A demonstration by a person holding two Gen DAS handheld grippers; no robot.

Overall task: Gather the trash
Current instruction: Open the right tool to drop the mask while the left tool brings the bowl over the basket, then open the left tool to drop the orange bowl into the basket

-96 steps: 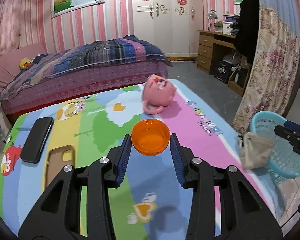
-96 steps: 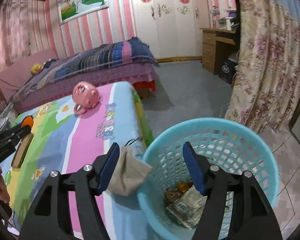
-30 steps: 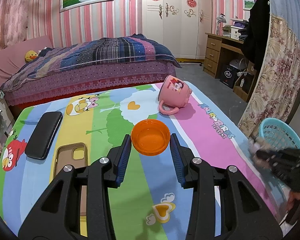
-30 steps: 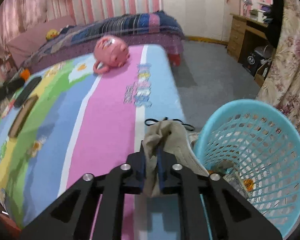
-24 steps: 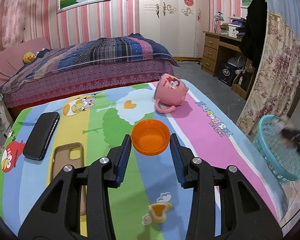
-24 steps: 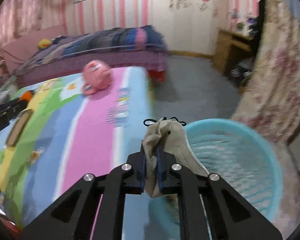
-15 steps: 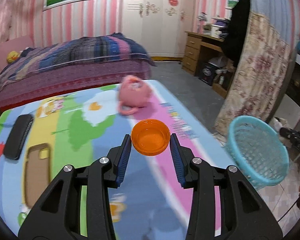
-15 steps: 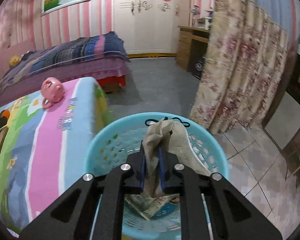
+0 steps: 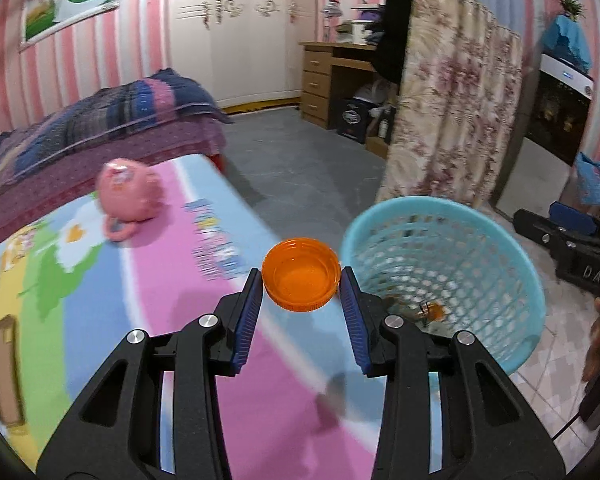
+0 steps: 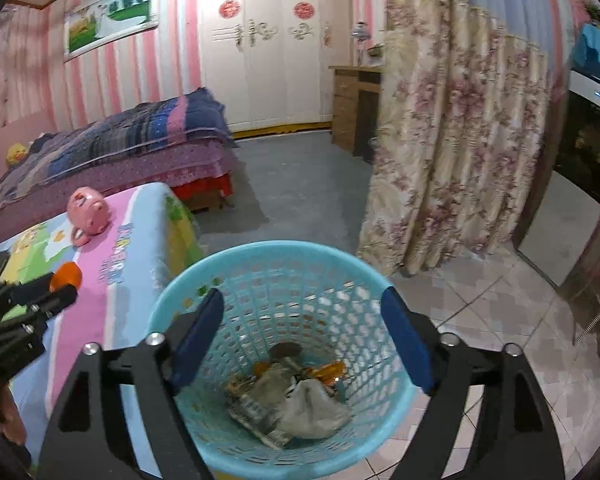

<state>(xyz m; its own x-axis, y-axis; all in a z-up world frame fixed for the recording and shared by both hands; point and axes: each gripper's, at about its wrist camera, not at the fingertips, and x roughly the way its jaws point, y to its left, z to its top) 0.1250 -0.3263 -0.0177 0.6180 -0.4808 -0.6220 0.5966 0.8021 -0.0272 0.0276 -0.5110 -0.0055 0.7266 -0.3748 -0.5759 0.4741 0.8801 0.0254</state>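
Right wrist view: the right gripper (image 10: 300,332) hung over the blue basket (image 10: 204,276), lower centre of frame. Its jaws had just been opening and stood wide, nothing between them. The beige cloth (image 10: 312,408) that was pinched there half a second earlier lay at the basket bottom on top of wrappers and paper. Judged: cloth drop done; this hand is free for the next piece.

Left wrist view: the left gripper (image 9: 301,280) was narrow, both blue pads pressed on the rim of the orange lid (image 9: 300,280), open side facing the camera. Compared with a second earlier, the lid sat in frame just left of the basket's near rim (image 9: 384,216) rather than over the middle of the bright mat (image 9: 112,304). It was not yet above the opening. Judged: the lid goes in next and needs a little more carry to the right before release.

The pink mug (image 9: 130,200) lay on the mat, upper left, untouched.
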